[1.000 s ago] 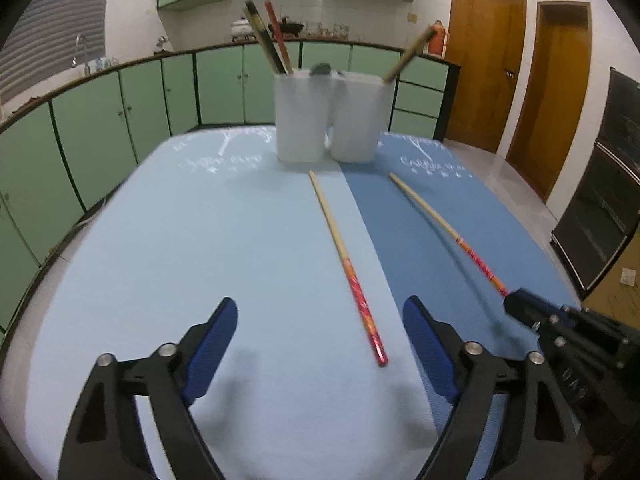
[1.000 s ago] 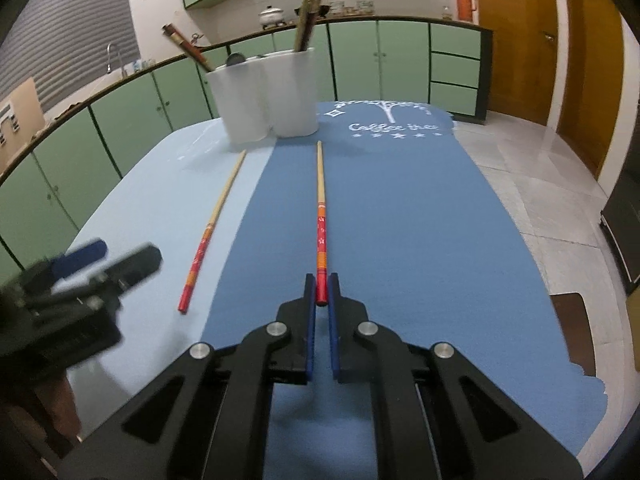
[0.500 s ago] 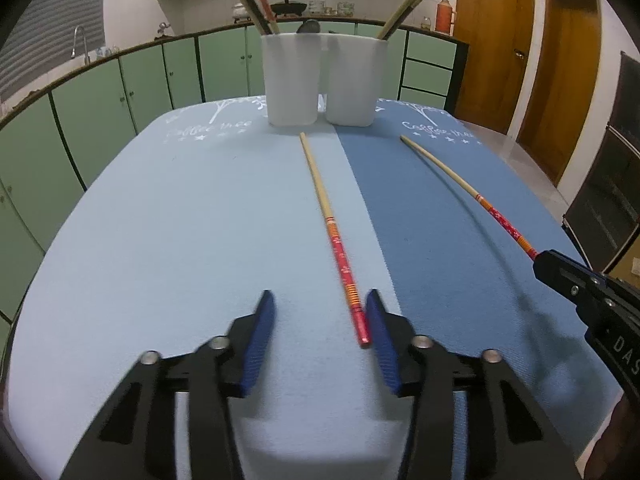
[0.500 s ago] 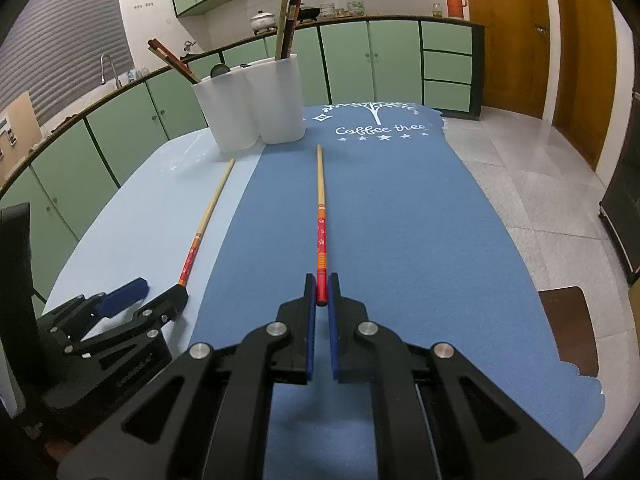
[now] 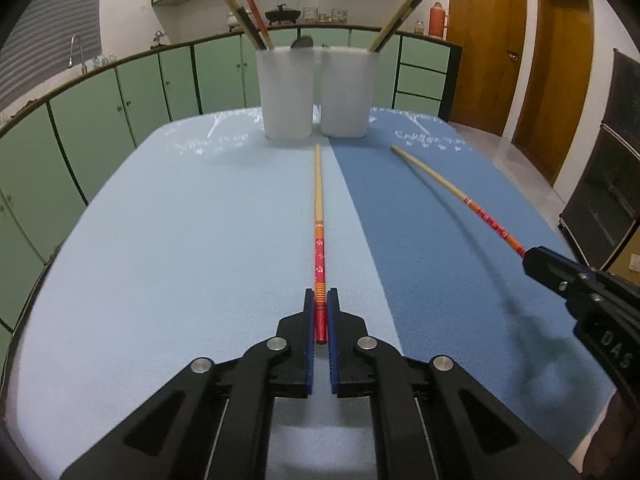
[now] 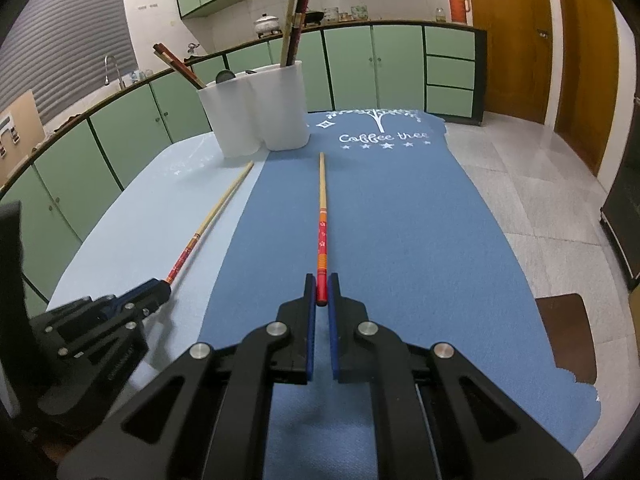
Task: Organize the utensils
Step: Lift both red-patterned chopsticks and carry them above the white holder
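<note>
Left gripper (image 5: 320,312) jaws pinching left chopstick (image 5: 318,204); right gripper (image 6: 321,294) jaws pinching right chopstick (image 6: 322,208); white holder (image 6: 256,108) ahead.

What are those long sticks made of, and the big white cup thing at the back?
The chopstick in the left gripper, looks like bamboo or wood: pale tan matte shaft, glossy red and orange painted end. The chopstick in the right gripper, looks the same. The white holder is probably plastic: smooth, cloudy and slightly see-through.
</note>
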Available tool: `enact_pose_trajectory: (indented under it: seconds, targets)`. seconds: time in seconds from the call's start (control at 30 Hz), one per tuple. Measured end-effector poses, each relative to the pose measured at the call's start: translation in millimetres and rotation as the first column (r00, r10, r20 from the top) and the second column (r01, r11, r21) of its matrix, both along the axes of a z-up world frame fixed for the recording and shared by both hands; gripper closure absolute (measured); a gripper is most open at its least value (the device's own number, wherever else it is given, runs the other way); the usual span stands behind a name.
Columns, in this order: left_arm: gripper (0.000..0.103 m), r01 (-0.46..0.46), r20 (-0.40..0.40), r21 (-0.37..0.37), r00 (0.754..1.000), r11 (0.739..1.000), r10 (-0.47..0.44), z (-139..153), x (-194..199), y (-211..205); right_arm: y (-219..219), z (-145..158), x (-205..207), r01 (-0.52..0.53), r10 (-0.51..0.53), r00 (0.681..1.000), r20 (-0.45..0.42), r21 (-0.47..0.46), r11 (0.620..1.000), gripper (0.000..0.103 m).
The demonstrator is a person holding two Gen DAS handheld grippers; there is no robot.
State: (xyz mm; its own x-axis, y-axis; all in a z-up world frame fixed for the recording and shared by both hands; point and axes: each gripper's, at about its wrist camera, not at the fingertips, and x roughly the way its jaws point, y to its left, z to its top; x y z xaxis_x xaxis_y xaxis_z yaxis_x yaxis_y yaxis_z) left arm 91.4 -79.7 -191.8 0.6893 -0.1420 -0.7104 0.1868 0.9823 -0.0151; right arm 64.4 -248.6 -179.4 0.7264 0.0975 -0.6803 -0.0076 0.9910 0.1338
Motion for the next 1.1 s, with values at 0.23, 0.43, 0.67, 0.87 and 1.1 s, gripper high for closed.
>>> enact_pose_trajectory:
  seconds: [0.23,0.43,0.67,0.87,1.1]
  targets:
    - [0.097,0.016,0.091,0.023,0.996,1.000,-0.018,34.6,-9.0,1.6,3.8,19.8,-3.0,-0.016,0.017,0.999,0.038,-0.012,1.000,0.098]
    - [0.097,0.010,0.155,0.012,0.988,1.000,-0.011,67.3,-9.2,8.6,2.5,48.1,-1.4,-0.020,0.022,0.996,0.084,-0.015,1.000,0.098]
    - [0.097,0.020,0.240,-0.023,0.971,1.000,-0.014,107.6,-8.8,15.8,-0.8,87.4,5.4,-0.041,0.039,0.987,0.157,0.006,0.999,0.098]
    - [0.097,0.040,0.290,-0.060,0.957,0.997,-0.021,136.4,-0.9,23.4,-7.0,117.4,16.8,-0.057,0.049,0.979,0.197,0.035,0.998,0.098]
    - [0.098,0.068,0.311,-0.086,0.950,0.994,-0.038,155.6,14.5,28.6,-8.9,145.5,32.1,-0.091,0.078,0.972,0.223,0.050,0.995,0.098]
